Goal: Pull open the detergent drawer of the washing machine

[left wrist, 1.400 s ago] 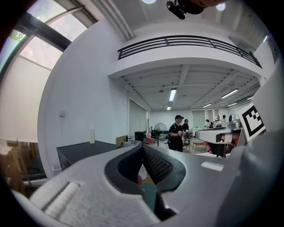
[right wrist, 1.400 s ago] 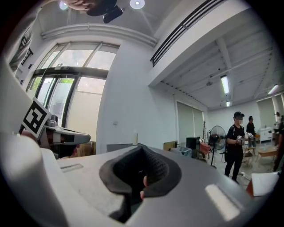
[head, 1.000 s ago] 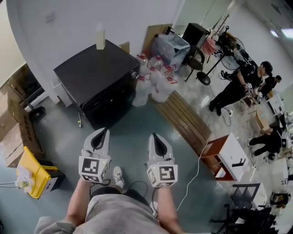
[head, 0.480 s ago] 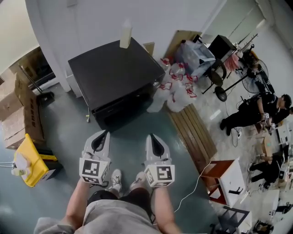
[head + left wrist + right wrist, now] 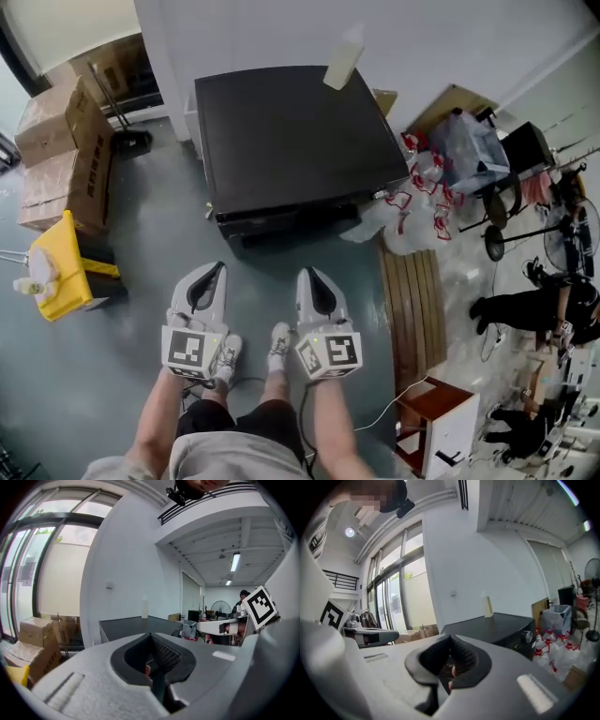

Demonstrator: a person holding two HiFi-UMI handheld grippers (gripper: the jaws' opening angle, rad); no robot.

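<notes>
Left gripper (image 5: 208, 274) and right gripper (image 5: 310, 277) are closed, empty. Washer (image 5: 291, 131) stands at twelve o'clock, apart.

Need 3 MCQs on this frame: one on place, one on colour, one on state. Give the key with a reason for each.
1. Where does the white bottle stand?
A) on the floor
B) on top of the washing machine, by the wall
C) on a cardboard box

2. What colour is the washing machine?
A) black
B) white
C) yellow

3. What state is the right gripper in?
A) wide open
B) shut on the bottle
C) shut and empty, short of the machine

Key:
1 B: the head view shows it on the top's back corner.
2 A: its top and front are black.
3 C: its jaws meet with nothing between them, and a gap separates it from the machine.
</notes>
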